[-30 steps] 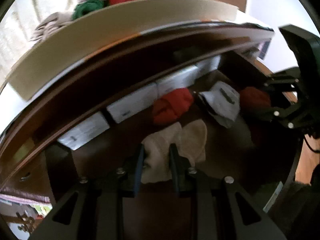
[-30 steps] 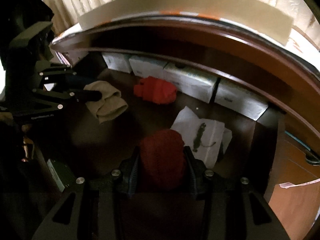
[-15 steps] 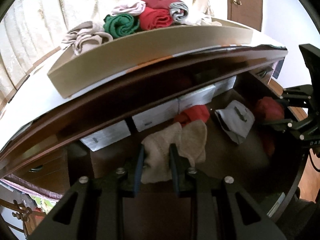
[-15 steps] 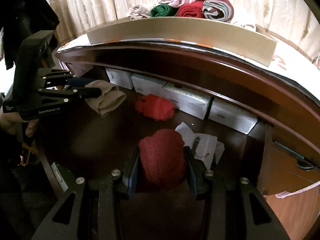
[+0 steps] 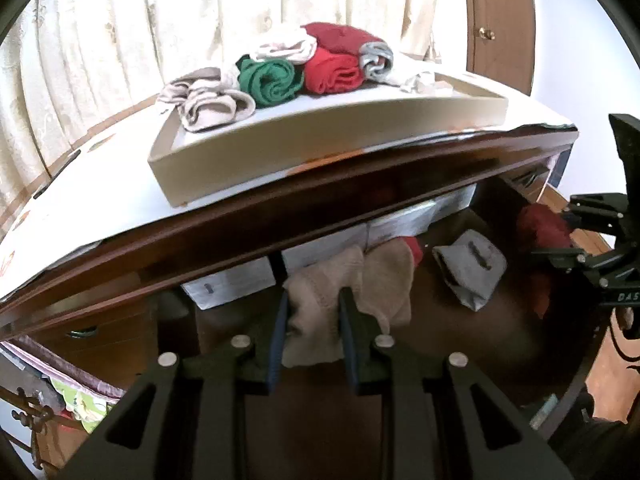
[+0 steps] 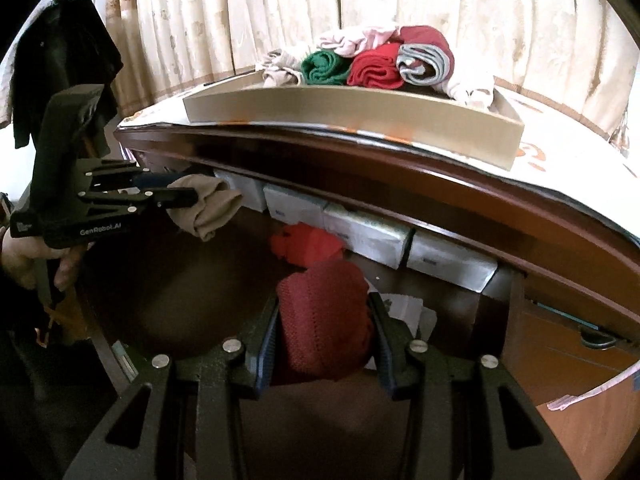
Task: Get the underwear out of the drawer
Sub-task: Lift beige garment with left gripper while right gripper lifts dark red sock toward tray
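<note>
Underwear fills both our claws: the left gripper (image 5: 313, 330) is clenched on a beige knit piece (image 5: 320, 312), bunched and drooping past its fingers; the right gripper (image 6: 323, 334) grasps a dark red ribbed roll (image 6: 324, 320). Beyond the fingertips, the open drawer (image 6: 168, 292) holds a bright red piece (image 6: 306, 245).

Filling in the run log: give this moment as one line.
left claw: shut on beige underwear | right claw: shut on dark red underwear | both above drawer | tray: rolled items
</note>
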A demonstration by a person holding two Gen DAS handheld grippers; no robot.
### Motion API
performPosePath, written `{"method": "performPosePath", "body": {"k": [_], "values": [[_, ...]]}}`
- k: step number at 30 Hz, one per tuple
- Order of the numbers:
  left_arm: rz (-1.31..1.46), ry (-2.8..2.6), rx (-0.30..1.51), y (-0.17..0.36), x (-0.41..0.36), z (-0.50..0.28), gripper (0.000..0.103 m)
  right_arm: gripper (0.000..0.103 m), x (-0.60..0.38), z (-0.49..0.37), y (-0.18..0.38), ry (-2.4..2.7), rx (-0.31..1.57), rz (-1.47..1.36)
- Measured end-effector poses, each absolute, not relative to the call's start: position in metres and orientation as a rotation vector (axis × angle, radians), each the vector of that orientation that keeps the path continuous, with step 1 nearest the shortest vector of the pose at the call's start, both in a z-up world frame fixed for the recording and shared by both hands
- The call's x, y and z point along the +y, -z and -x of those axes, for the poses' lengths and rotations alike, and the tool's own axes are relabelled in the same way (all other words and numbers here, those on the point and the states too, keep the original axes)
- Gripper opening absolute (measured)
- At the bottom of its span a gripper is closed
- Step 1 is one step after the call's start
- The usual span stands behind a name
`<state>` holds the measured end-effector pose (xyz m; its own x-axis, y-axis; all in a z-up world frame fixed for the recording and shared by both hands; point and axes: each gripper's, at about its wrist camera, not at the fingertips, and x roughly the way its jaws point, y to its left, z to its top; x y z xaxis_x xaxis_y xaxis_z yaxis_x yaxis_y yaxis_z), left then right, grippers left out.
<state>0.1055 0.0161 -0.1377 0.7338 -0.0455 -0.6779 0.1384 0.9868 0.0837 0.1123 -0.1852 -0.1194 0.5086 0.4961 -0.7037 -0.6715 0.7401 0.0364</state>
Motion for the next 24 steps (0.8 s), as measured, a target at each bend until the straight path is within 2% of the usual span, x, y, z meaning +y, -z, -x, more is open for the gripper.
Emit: {"method": "performPosePath", "body": {"k": [14, 24], "values": [[-0.070, 0.084, 0.554, 0.071, 0.029, -0.085, 0.023, 0.044, -0.159, -0.110, 0.064, -0.782, 0.655, 0.286], [-0.073, 0.074, 0.485, 0.035, 0.039, -0.094, 0.023, 0.044, -0.131, -0.119, 0.020, -0.835, 0.585, 0.314]]}}
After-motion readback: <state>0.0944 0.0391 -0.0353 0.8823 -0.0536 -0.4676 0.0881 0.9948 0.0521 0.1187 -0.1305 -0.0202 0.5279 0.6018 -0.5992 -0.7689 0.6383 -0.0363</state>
